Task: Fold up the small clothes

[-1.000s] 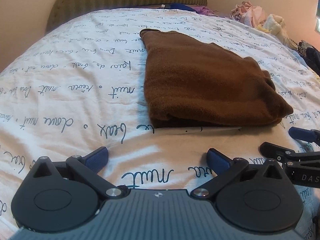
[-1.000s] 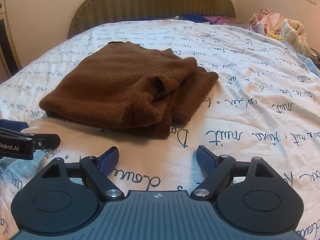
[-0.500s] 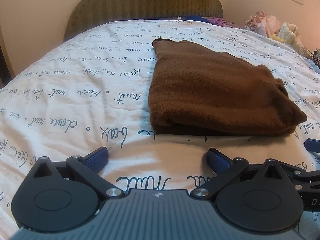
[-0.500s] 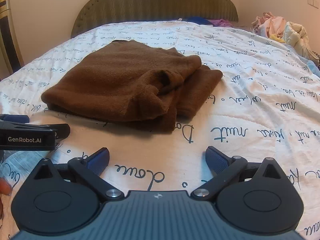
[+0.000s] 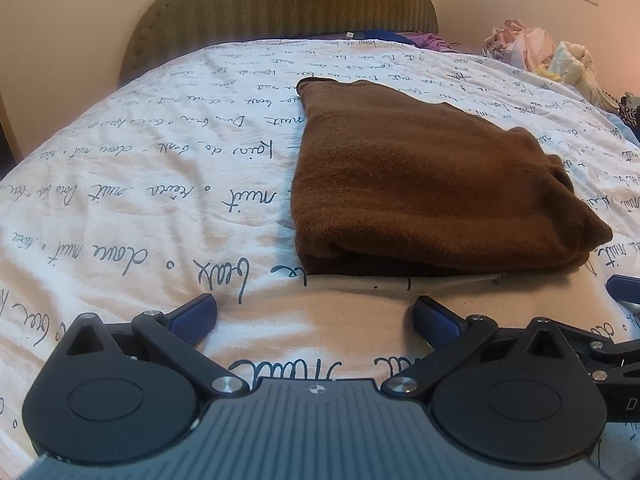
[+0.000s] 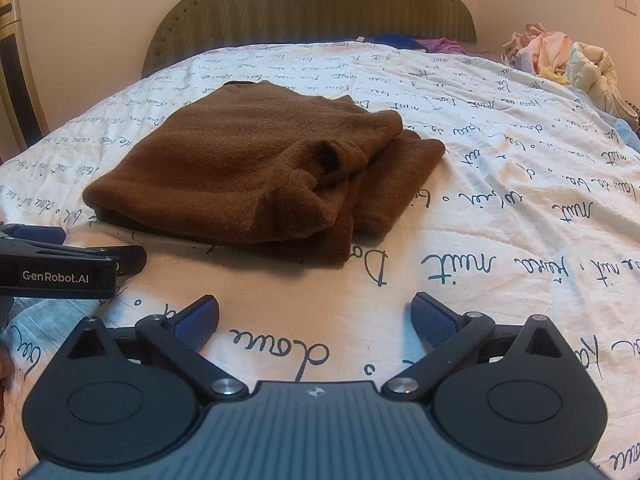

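A brown knitted garment (image 5: 432, 184) lies folded on the white bedspread with script lettering (image 5: 140, 184); it also shows in the right wrist view (image 6: 256, 168), with a bunched sleeve at its right side. My left gripper (image 5: 314, 314) is open and empty, a little short of the garment's near fold. My right gripper (image 6: 316, 314) is open and empty, short of the garment's near right corner. The left gripper shows at the left edge of the right wrist view (image 6: 60, 268); the right gripper shows at the right edge of the left wrist view (image 5: 616, 356).
An olive padded headboard (image 6: 312, 12) stands at the far end. A pile of loose clothes (image 6: 568, 56) lies at the far right of the bed. Blue and purple cloth (image 6: 420, 42) lies by the headboard. A wooden chair frame (image 6: 16, 68) stands to the left.
Both grippers have drawn back slightly and tilted up, so more of the headboard shows. The right gripper has opened wider. The garment has not moved.
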A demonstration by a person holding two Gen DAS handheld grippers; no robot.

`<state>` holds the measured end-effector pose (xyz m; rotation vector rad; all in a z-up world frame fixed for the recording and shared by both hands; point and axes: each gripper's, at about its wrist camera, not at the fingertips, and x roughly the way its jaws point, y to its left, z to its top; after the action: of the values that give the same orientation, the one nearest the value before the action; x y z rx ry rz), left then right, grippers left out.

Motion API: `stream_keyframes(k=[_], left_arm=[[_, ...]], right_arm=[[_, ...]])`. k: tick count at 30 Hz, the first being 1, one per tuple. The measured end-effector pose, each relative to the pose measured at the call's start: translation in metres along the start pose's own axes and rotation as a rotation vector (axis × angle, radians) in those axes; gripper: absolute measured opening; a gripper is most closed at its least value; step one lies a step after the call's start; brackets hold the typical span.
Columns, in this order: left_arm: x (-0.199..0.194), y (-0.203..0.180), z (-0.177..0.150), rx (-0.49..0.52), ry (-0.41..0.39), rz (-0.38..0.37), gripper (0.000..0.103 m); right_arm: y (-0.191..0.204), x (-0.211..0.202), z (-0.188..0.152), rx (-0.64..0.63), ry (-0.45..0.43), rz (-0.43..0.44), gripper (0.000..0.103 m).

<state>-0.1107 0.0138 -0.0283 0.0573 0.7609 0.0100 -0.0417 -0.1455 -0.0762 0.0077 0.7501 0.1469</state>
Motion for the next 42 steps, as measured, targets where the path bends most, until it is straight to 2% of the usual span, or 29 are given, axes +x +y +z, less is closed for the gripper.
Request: stream_keyframes(k=[1,2,7,9,11,12,13,15,17,19,20,23,25,26,28,30,32,34,35,37,38,39,41,42], left_arm=[[-0.001,-0.001,0.0,0.001,-0.001,0.0,0.103],[-0.001,-0.001,0.0,0.001,0.0,0.0,0.103],[0.0,0.0,0.0,0.0,0.0,-0.005,0.103],[0.0,0.0,0.0,-0.001,-0.001,-0.006,0.103],[0.0,0.0,0.0,-0.001,-0.002,-0.006,0.103],[0.0,0.0,-0.001,0.0,-0.003,-0.006,0.103],[0.0,0.0,-0.001,0.0,-0.003,-0.006,0.103],[0.0,0.0,-0.001,-0.001,-0.003,-0.006,0.103],[0.0,0.0,0.0,-0.001,-0.003,-0.005,0.103],[0.0,0.0,0.0,-0.001,-0.003,-0.006,0.103],[0.0,0.0,0.0,-0.001,-0.003,-0.006,0.103],[0.0,0.0,0.0,-0.001,-0.003,-0.006,0.103],[0.0,0.0,0.0,-0.001,-0.003,-0.006,0.103],[0.0,0.0,0.0,-0.001,-0.003,-0.006,0.103],[0.0,0.0,0.0,-0.001,-0.003,-0.006,0.103],[0.0,0.0,0.0,-0.001,-0.003,-0.005,0.103],[0.0,0.0,-0.001,-0.001,-0.003,-0.006,0.103],[0.0,0.0,-0.001,-0.001,-0.003,-0.006,0.103],[0.0,0.0,-0.001,-0.001,-0.003,-0.005,0.103],[0.0,0.0,0.0,-0.001,-0.003,-0.005,0.103],[-0.001,0.0,-0.001,-0.001,-0.003,-0.005,0.103],[-0.001,0.0,-0.001,0.0,-0.003,-0.005,0.103],[0.0,0.0,-0.001,-0.001,-0.003,-0.006,0.103],[-0.001,0.0,-0.001,-0.001,-0.003,-0.006,0.103]], right_arm=[[-0.001,-0.003,-0.002,0.001,-0.001,-0.001,0.103],[-0.031,-0.033,-0.023,0.002,-0.002,-0.001,0.103],[0.018,0.024,0.016,0.001,-0.003,0.0,0.103],[0.038,0.043,0.021,0.004,-0.005,0.001,0.103],[0.015,0.022,0.009,0.005,-0.006,0.001,0.103],[0.024,0.032,0.017,0.005,-0.006,0.001,0.103],[0.019,0.024,0.012,0.007,-0.006,0.001,0.103],[0.04,0.048,0.031,0.007,-0.007,0.001,0.103],[0.018,0.025,0.017,0.009,-0.008,0.0,0.103],[0.037,0.044,0.031,0.008,-0.008,-0.001,0.103],[0.023,0.029,0.02,0.009,-0.009,-0.001,0.103],[0.042,0.053,0.036,0.008,-0.01,-0.002,0.103],[0.037,0.046,0.031,0.009,-0.01,-0.003,0.103],[0.02,0.028,0.019,0.01,-0.011,-0.003,0.103],[0.019,0.02,0.013,0.01,-0.011,-0.004,0.103],[0.042,0.052,0.031,0.009,-0.012,-0.004,0.103],[0.034,0.041,0.024,0.01,-0.012,-0.005,0.103],[0.044,0.053,0.034,0.011,-0.013,-0.006,0.103],[0.024,0.032,0.02,0.012,-0.014,-0.007,0.103],[0.036,0.046,0.031,0.013,-0.014,-0.007,0.103],[0.02,0.027,0.018,0.013,-0.014,-0.007,0.103],[0.026,0.034,0.022,0.013,-0.014,-0.008,0.103],[0.013,0.017,0.009,0.014,-0.015,-0.008,0.103],[0.018,0.021,0.011,0.015,-0.014,-0.009,0.103]])
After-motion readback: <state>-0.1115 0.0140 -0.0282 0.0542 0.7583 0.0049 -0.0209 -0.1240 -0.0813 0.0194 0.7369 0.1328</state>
